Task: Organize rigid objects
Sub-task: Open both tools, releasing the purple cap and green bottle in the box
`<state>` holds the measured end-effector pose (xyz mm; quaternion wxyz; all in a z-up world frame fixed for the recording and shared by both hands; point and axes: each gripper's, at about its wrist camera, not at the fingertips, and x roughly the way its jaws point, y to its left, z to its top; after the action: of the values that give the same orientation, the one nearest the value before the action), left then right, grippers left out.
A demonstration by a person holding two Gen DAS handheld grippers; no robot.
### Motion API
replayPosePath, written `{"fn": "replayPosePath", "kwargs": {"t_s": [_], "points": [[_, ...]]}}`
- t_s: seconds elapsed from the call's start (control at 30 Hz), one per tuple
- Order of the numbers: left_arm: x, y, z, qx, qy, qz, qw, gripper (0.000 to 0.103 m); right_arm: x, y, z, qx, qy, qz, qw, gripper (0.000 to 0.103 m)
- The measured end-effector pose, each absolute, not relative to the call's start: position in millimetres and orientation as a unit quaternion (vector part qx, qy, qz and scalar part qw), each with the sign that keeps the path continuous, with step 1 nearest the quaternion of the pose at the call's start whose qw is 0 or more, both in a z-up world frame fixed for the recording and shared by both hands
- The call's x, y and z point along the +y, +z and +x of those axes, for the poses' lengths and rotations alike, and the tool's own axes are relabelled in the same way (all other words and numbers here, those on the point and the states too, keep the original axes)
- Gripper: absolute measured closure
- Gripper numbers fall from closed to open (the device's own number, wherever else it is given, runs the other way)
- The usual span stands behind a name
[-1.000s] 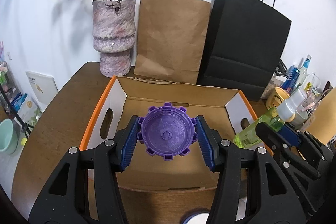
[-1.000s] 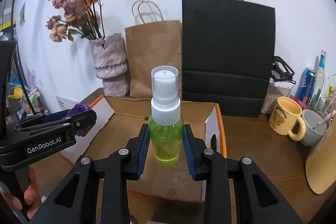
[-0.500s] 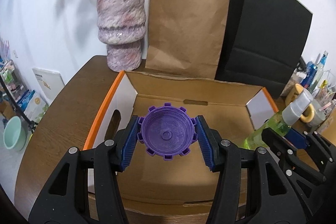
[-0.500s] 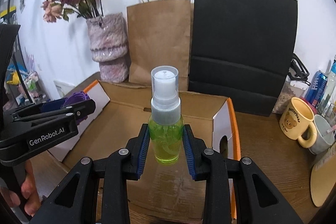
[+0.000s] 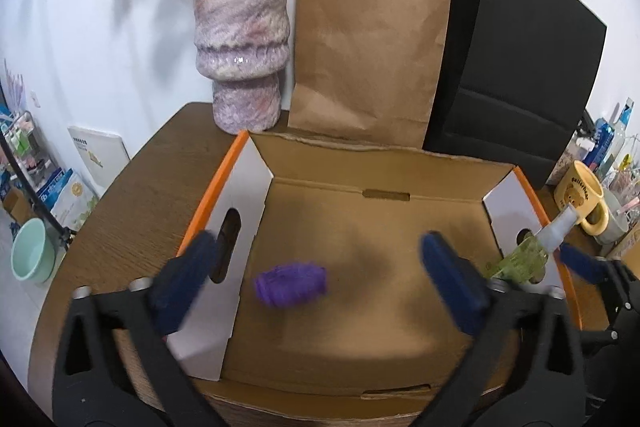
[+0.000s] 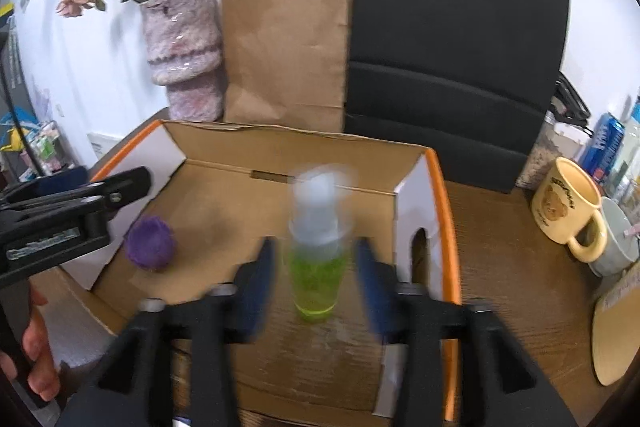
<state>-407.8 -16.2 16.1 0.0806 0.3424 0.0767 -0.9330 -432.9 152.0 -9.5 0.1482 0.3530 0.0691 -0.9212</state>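
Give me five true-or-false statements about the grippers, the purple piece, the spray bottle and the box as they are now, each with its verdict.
1. The left gripper is clamped on the purple gear-shaped piece. False: its jaws are wide apart, the piece free between them.
2. The purple piece is inside the cardboard box. True.
3. The right gripper is open around the green spray bottle. True: gaps show on both sides.
4. The spray bottle lies on its side. False: it is upright, cap up.
5. The yellow mug sits inside the box. False: it stands on the table, right of it.
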Motion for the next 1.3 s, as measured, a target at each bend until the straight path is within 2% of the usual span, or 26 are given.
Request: {"fn": "replayPosePath", "kwargs": {"t_s": [0.03, 0.63, 1.3], "points": [[-16.2, 16.8, -407.5, 0.077, -0.933, 0.343, 0.081, 0.0, 153.0, -7.8, -432.7, 0.069, -0.922, 0.35, 0.148, 0.0], [-17.1, 33.3, -391.1, 0.088, -0.937, 0.33, 0.076, 0.0, 158.0, 7.6, -417.8, 0.07, -0.928, 0.332, 0.155, 0.0], [-16.2, 54.6, -328.3, 0.089, -0.947, 0.301, 0.064, 0.0, 179.0, 30.5, -349.2, 0.079, -0.938, 0.301, 0.151, 0.0]]}}
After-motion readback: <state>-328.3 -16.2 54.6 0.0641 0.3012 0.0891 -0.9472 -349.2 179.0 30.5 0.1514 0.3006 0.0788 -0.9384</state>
